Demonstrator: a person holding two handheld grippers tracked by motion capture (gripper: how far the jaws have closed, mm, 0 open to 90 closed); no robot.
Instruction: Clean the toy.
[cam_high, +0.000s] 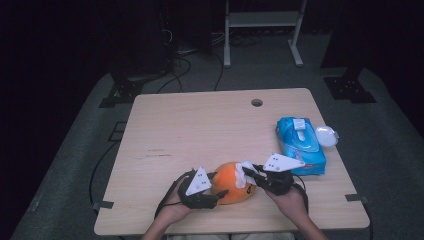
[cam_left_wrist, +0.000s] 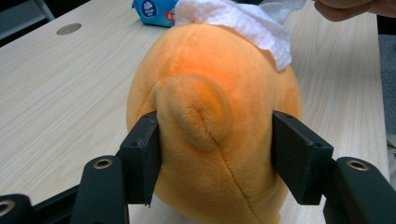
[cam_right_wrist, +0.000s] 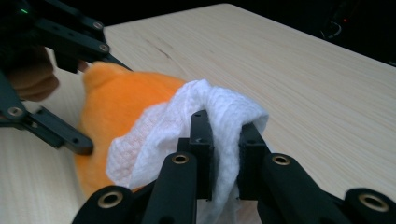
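Observation:
An orange plush toy (cam_high: 229, 181) lies near the table's front edge, between my two grippers. My left gripper (cam_high: 216, 195) is shut on it from the left; in the left gripper view both jaws press into the plush toy (cam_left_wrist: 210, 126) on either side of a small rounded flap. My right gripper (cam_right_wrist: 227, 154) is shut on a white wet wipe (cam_right_wrist: 187, 126), which drapes over the plush toy (cam_right_wrist: 116, 100). In the high view the right gripper (cam_high: 250, 175) holds the wipe (cam_high: 242, 171) against the toy's right side. The wipe (cam_left_wrist: 243, 21) lies across the toy's far top.
A blue pack of wet wipes (cam_high: 300, 145) lies at the table's right side, with a round white lid (cam_high: 326, 135) beside it near the edge. A cable hole (cam_high: 257, 102) sits at the back of the table (cam_high: 200, 125). Dark stands and cables lie on the floor beyond.

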